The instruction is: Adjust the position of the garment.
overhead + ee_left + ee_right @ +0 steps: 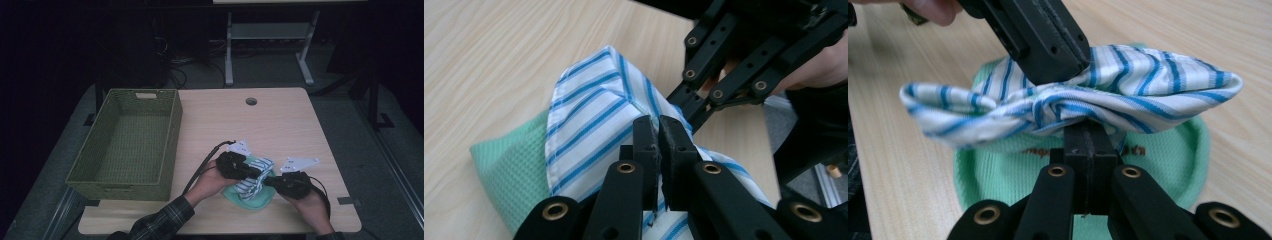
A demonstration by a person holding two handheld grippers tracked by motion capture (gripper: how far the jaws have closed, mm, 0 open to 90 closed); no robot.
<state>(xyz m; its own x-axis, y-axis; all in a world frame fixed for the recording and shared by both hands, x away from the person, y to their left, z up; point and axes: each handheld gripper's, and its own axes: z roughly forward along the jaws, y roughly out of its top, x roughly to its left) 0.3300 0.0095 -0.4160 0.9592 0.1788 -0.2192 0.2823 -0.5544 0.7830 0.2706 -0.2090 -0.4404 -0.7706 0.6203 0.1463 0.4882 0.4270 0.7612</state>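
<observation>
Both grippers, left gripper point(257, 171) and right gripper point(268, 180), are clamped on one striped cloth point(253, 176), which sits on one green cloth point(252, 199). Right of the one wicker basket point(172, 142); basket interior looks empty, though it's dim. All on the wooden table point(280, 122).

The green cloth point(1168, 150) carries small dark print, mostly hidden by the striped cloth point(1128, 85) at 12 o'clock, unreadable.
</observation>
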